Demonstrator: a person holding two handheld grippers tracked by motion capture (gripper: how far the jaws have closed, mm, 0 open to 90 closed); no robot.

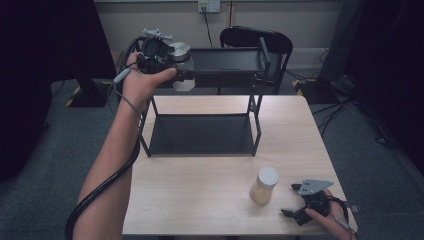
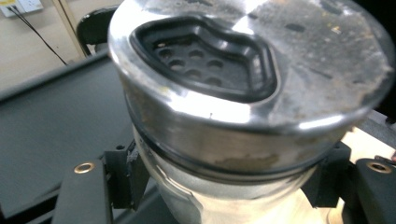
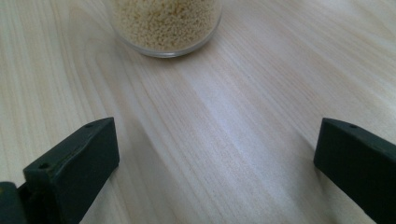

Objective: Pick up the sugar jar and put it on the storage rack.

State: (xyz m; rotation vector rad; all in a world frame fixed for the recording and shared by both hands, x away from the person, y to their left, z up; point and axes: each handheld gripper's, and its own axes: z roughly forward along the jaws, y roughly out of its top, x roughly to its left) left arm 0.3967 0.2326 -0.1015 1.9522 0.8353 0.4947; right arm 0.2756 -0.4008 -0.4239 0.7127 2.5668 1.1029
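Flanking shelf rack (image 1: 255, 117), grain jar (image 1: 264, 186) apart

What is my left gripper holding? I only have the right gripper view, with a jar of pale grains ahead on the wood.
Observer: The left gripper has its jaws shut on a shaker jar with a metal lid, just under the lid.
Operator: Where is it?
Observer: Raised at the left end of the black rack's top shelf.
Operator: And the lid?
Observer: It has a dark recessed panel with round holes.
Operator: How near is my right gripper to the grain jar?
Observer: The right gripper sits just right of the grain jar, jaws open.
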